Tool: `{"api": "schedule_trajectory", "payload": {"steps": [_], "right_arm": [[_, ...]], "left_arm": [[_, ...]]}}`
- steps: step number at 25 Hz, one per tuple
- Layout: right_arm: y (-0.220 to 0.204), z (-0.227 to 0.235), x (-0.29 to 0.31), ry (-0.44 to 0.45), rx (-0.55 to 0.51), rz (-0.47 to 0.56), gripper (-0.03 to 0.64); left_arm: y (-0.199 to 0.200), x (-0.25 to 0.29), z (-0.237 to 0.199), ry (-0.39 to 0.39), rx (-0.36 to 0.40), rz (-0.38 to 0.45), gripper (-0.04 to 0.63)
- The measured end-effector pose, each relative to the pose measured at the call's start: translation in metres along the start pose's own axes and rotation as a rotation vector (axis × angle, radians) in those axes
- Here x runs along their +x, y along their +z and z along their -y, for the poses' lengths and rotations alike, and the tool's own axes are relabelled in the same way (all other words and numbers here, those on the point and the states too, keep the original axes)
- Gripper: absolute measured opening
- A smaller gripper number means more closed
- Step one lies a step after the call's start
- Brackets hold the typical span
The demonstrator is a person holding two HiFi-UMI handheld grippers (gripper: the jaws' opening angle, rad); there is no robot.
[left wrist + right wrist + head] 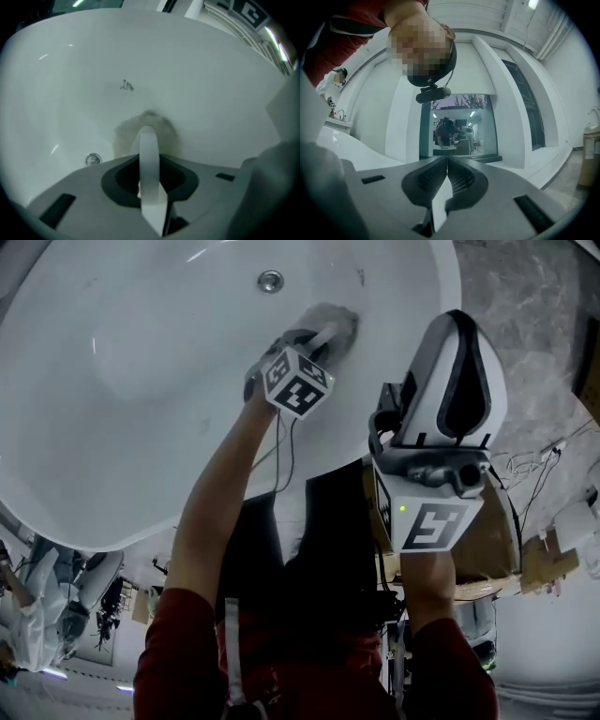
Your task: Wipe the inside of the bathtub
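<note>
So we're mid-wipe here. The left tool is down inside the bathtub, pinched tight on a greyish fuzzy cloth that's pressed flat against the white wall just ahead of its tip. In the left gripper view the cloth bulges out around the tip of the tool, with the drain low down and off to the left of it. A small dark smudge sits on the wall a bit beyond the cloth.

The right tool isn't doing anything. It's held outside the tub, off to the left tool's right. It's pointing up towards the person's head, pressed together on nothing.

Our guess for the next move: push the cloth forward over that smudge, keeping it pressed flat so it doesn't just skate over the curve.

As for what's in the tub, we see only the cloth and the tool. No standing water that we can make out, and most of the surface looks clean already.
</note>
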State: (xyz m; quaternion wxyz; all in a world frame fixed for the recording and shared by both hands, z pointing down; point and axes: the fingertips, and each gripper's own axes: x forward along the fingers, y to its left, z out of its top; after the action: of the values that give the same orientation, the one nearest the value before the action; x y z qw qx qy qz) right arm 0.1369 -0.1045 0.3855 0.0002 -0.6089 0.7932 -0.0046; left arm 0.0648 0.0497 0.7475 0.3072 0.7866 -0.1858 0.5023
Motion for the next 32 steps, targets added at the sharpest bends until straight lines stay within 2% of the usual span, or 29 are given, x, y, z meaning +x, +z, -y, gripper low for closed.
{"api": "schedule_trajectory", "payload": {"steps": [11, 16, 19, 23, 27, 32], "right_arm": [[0.005, -0.004, -0.002, 0.034, -0.010, 0.039, 0.012], [0.001, -0.009, 0.000, 0.045, 0.004, 0.036, 0.012], [-0.011, -0.014, 0.003, 0.053, 0.000, 0.027, 0.012], [-0.027, -0.021, 0.008, 0.064, -0.011, 0.017, 0.012], [-0.034, -0.026, 0.012, 0.071, -0.021, 0.013, 0.012], [-0.038, -0.033, 0.012, 0.070, -0.022, 0.006, 0.012]], "left_arm": [[-0.024, 0.051, -0.042, 0.117, -0.014, -0.087, 0.091], [-0.026, 0.067, -0.054, 0.142, -0.023, -0.113, 0.091], [-0.024, 0.074, -0.061, 0.136, -0.028, -0.131, 0.091], [-0.042, 0.091, -0.078, 0.120, -0.041, -0.171, 0.091], [-0.038, 0.089, -0.079, 0.128, -0.053, -0.165, 0.091], [-0.059, 0.090, -0.085, 0.118, -0.126, -0.172, 0.090]]}}
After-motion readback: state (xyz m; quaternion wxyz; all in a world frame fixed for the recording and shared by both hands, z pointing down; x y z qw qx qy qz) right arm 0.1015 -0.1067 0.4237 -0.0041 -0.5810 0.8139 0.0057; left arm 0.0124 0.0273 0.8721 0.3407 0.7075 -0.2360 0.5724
